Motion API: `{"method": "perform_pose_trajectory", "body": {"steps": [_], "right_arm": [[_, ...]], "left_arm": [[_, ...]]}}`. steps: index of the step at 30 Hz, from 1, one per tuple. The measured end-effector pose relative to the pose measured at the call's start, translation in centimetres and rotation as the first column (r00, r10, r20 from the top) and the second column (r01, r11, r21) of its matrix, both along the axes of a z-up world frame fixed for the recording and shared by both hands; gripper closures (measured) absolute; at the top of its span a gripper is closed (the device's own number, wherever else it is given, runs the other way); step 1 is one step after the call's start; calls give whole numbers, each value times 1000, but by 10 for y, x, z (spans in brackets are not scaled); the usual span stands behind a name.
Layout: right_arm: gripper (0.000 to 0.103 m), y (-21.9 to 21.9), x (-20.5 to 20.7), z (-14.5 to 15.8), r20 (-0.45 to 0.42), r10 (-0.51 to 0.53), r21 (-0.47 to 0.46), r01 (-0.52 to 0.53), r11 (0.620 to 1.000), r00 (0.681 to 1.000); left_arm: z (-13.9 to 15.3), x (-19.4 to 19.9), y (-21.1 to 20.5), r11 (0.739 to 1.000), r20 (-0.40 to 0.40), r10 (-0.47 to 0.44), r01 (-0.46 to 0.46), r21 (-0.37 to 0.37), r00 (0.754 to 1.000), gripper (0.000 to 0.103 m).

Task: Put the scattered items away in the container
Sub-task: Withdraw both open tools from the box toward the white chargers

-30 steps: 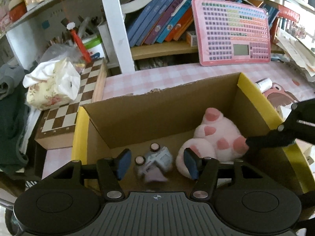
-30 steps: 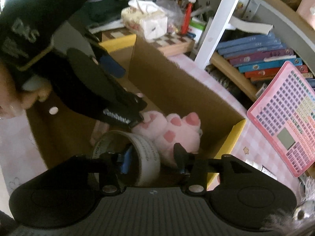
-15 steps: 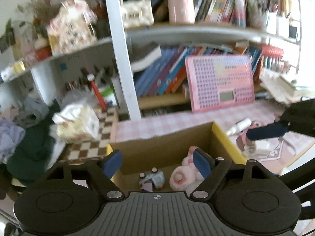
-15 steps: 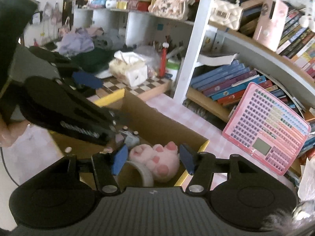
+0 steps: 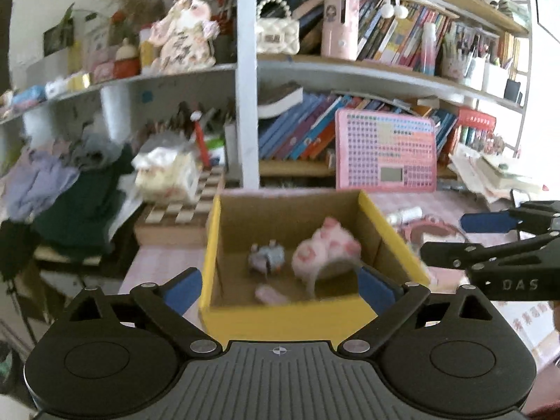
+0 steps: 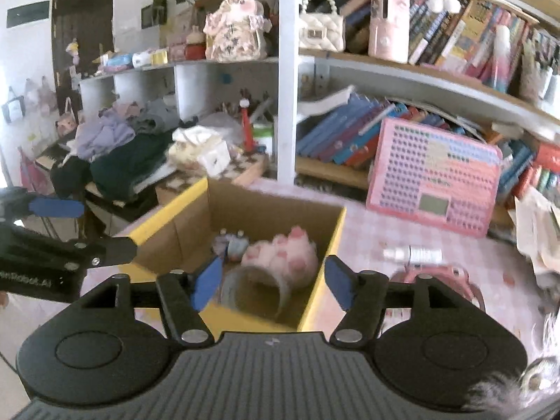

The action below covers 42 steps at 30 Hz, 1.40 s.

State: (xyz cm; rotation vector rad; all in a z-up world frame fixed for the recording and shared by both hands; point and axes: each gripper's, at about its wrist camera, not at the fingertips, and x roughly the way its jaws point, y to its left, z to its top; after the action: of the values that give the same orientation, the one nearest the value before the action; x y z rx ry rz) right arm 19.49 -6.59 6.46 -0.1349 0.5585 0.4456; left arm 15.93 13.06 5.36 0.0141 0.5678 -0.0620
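Both claws had just let go and drawn back above the cardboard box (image 5: 280,315) — the left claw (image 5: 280,288) gaping wide, the right claw (image 6: 271,281) partly open, nothing between either pair. The toy car (image 5: 267,259), tape roll (image 6: 252,288) and pink plush (image 5: 325,252) now lay inside the box; a small bottle (image 6: 413,254) remained on the pink checked surface (image 6: 367,231).

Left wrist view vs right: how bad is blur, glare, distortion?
Left wrist view: motion blur smears the plush toy and the cardboard box; strong fisheye bends the shelf; the window side at right is blown out. Right wrist view: somewhat sharper, though the box rim is still soft; the same barrel bend; the dark doorway at upper left is underexposed.
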Motion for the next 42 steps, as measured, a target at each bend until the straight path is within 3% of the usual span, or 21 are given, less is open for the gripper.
{"method": "perform_pose_trajectory", "body": {"steps": [8,22,28,31,35,42], "right_arm": [[16,2,-53,-26,9,-110,-51,110,993,994],[15,-8,-103,-48,-106,-192,-75,185,980,976],[15,-7,-114,-52,-15,-145,-209,139,968,989],[15,-16,-117,-49,-63,-145,-170,133,976,987],[15,-19,-122,-58,-157,-197,-111,181,977,968],[15,-17,-127,-69,-228,-206,-122,182,976,952]], "left_arm": [[-25,-36,2,997,-81,71,-71,2,994,4],[-51,-73,-13,998,-179,67,-67,7,982,4],[-43,-83,-16,997,-123,8,1,74,992,4],[-38,-89,-13,995,-99,1,9,102,995,4],[-46,-95,-9,1000,-156,11,-6,29,988,4],[-58,-96,-23,998,-206,-58,62,13,977,4]]}}
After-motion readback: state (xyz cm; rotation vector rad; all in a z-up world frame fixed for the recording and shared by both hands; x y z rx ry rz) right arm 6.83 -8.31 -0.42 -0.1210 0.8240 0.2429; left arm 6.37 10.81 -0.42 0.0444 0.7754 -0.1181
